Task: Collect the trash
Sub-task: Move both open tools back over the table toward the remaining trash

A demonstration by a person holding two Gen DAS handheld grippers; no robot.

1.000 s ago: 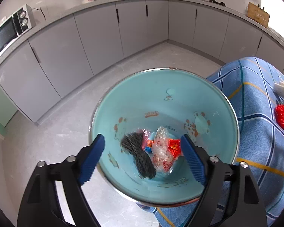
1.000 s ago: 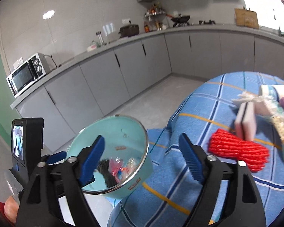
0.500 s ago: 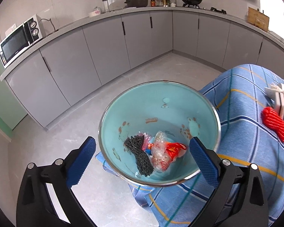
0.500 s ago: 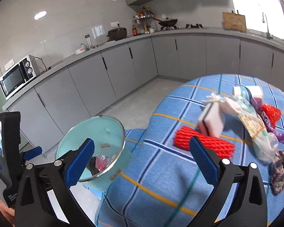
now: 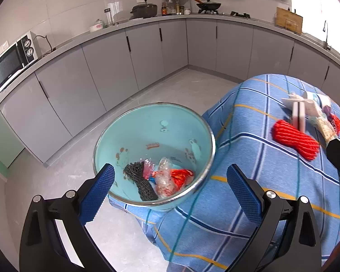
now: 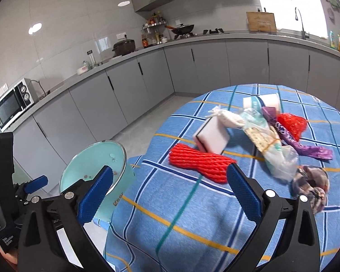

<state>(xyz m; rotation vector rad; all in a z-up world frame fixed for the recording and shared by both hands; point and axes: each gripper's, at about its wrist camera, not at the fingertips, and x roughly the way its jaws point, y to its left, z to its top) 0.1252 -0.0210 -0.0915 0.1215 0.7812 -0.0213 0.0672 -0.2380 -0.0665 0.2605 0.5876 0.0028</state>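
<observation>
A teal enamel bowl [image 5: 147,131] sits at the left edge of the blue checked table [image 5: 249,158] and holds a black net, clear wrappers and a red wrapper [image 5: 181,175]. My left gripper [image 5: 170,188] is open and empty, close in front of the bowl. My right gripper [image 6: 170,192] is open and empty above the tablecloth [image 6: 192,215]; the bowl [image 6: 90,158] lies to its left. Ahead lie a red foam net [image 6: 199,162], a white sponge block [image 6: 212,136], a clear plastic bag [image 6: 272,149], a purple wrapper [image 6: 306,145] and a red mesh [image 6: 291,123].
Grey kitchen cabinets [image 5: 147,49] run round the room under a worktop with a microwave [image 5: 11,61]. The bare grey floor [image 5: 79,170] lies left of the table. A crumpled dark wrapper [image 6: 310,185] lies near the right gripper's right finger.
Both grippers have pulled back and up from the bowl and swung right. The left jaws have opened wider. More of the table and its trash is in view.
</observation>
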